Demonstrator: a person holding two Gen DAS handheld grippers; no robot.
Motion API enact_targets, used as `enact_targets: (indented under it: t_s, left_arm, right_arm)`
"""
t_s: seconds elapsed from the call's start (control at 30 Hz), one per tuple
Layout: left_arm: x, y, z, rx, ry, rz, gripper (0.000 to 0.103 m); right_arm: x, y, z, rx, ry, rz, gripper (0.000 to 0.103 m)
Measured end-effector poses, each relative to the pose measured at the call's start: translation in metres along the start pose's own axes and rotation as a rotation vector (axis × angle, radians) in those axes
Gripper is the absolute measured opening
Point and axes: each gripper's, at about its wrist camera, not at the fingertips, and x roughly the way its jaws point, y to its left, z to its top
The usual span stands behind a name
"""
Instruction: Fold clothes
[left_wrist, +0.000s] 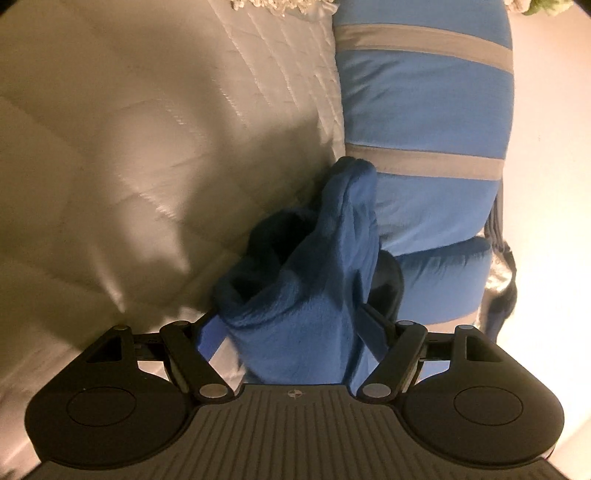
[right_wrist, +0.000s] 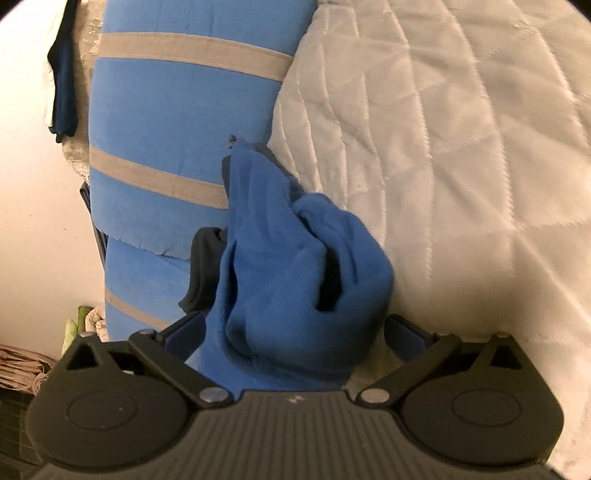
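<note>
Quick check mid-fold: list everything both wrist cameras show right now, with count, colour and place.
Blue garment: one, bunched, held up between both tools, over the bed.
Striped blanket: one, light blue with grey bands, along the bed edge.
Quilted bedspread: one, white, covering the bed.
Dark cloth: one, black, behind the garment in the right wrist view.
Navy item: one, hanging at far left; unclear what.
Basket: one, woven, pale, lower left on floor.
Left tool: black, fingers hidden by cloth.
Right tool: black, fingers hidden by cloth.
</note>
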Motion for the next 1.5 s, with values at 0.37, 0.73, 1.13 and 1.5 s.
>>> enact_targets:
  t_s: [0.37,0.73,1.13,1.5]
  left_arm:
    - [0.035,-0.015,0.013,0.041,-0.002,0.036,0.07]
    - [0.019,-0.027,0.01,0.141,0.014,0.107,0.028]
    - [-0.017,-0.048,-0.011,0.239,0.033,0.152,0.024]
    - [-0.084,-0.011,-0.048,0.237,0.094,0.146,0.024]
  right_arm:
    - [0.032,0.012,0.008,-0.003,-0.052,0.015,0.099]
    - [0.012,0.012,0.005,-0.085,-0.036,-0.069,0.015]
    - [-0.036,0.02,-0.013,-0.187,-0.002,-0.074,0.012]
    - [-0.098,0.001,-0.054,-0.177,0.048,-0.092,0.012]
